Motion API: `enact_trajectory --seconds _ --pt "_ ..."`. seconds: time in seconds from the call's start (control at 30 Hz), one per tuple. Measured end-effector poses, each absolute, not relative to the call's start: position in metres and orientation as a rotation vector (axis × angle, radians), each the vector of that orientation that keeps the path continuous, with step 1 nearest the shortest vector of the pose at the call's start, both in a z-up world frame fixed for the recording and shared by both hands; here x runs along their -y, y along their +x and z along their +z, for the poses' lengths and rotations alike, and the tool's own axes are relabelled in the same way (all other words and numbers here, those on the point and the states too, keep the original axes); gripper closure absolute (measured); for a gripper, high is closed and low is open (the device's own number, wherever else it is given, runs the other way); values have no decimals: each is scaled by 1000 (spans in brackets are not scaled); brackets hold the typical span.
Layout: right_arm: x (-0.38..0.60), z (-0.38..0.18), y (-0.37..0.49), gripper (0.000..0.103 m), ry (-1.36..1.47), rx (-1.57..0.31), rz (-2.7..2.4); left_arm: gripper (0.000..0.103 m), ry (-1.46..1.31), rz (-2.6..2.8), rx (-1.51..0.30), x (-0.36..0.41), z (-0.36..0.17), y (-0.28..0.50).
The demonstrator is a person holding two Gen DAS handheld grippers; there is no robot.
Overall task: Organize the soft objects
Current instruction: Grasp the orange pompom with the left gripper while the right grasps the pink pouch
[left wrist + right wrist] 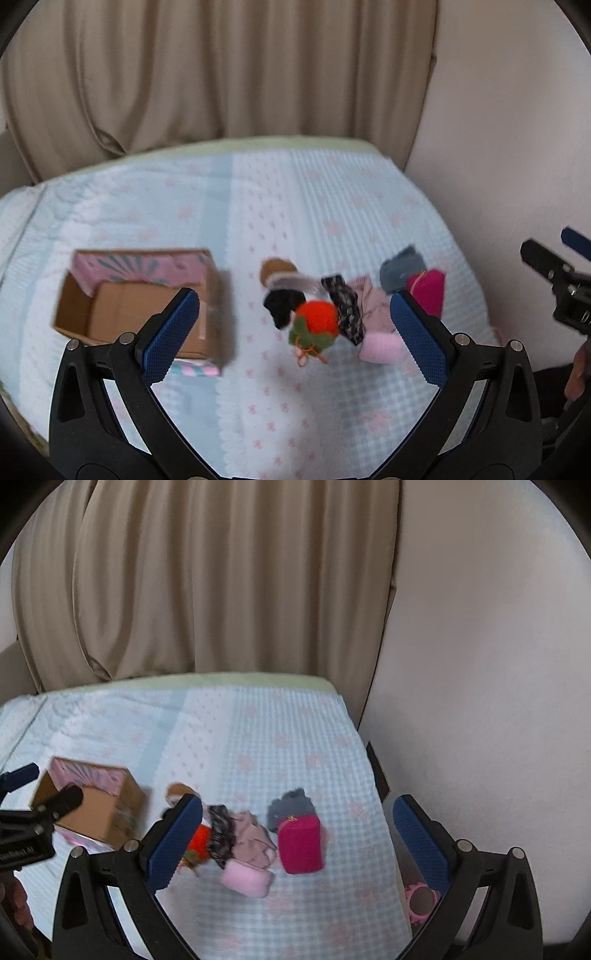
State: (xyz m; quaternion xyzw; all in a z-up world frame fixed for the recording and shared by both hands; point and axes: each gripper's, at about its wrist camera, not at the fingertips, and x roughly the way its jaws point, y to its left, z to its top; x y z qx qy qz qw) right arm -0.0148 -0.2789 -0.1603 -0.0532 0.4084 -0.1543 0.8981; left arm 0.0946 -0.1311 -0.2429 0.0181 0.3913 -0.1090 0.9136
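A pile of soft objects lies on the bed: an orange plush fruit with green leaves (pixel 317 322), a black cloth (pixel 282 305), a brown-headed doll (pixel 276 271), a patterned dark cloth (pixel 345 310), a pink garment (pixel 373 301), a pink fuzzy piece (pixel 380 347), a grey cloth (pixel 402 266) and a magenta pouch (pixel 428 291). An open cardboard box (pixel 144 306) stands left of the pile. My left gripper (pixel 295 332) is open above the pile. My right gripper (pixel 297 842) is open above the magenta pouch (pixel 301 845) and pink piece (pixel 246 878).
The bed has a light blue checked cover (pixel 295 206) with pink prints. Beige curtains (pixel 221 66) hang behind it and a white wall (pixel 480 664) runs along its right edge. A pink item (pixel 421 901) lies on the floor right of the bed.
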Motion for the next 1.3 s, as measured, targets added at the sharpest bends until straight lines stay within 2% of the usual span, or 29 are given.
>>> enact_trajectory --seconds 0.2,0.3,0.43,0.6,0.73,0.87,1.0,1.07,1.17,1.3 --pt "318 -245 -1 0 -87 -898 -310 1 88 -247 -846 152 -337 119" --pt "332 -289 4 0 -85 -919 -307 7 141 -257 -860 160 -383 130" --pt "344 -338 7 0 -89 -951 -297 17 213 -284 -861 173 -428 141" --pt "352 -376 13 1 -84 -971 -287 19 270 -312 -844 181 -456 149" --pt "356 -396 18 6 -88 -984 -278 25 271 -331 -851 181 -466 155" --pt "363 -410 28 16 -70 -997 -278 43 291 -357 -863 186 -470 160" --pt "368 -415 35 25 -52 -1011 -276 52 310 -373 -869 192 -471 164" --pt "368 -417 39 33 -45 -1019 -271 62 316 -372 -872 195 -471 166" --pt "367 -420 44 41 -38 -1031 -259 67 307 -382 -879 196 -472 168" --pt "365 -419 43 49 -33 -1035 -236 68 291 -384 -879 196 -470 169"
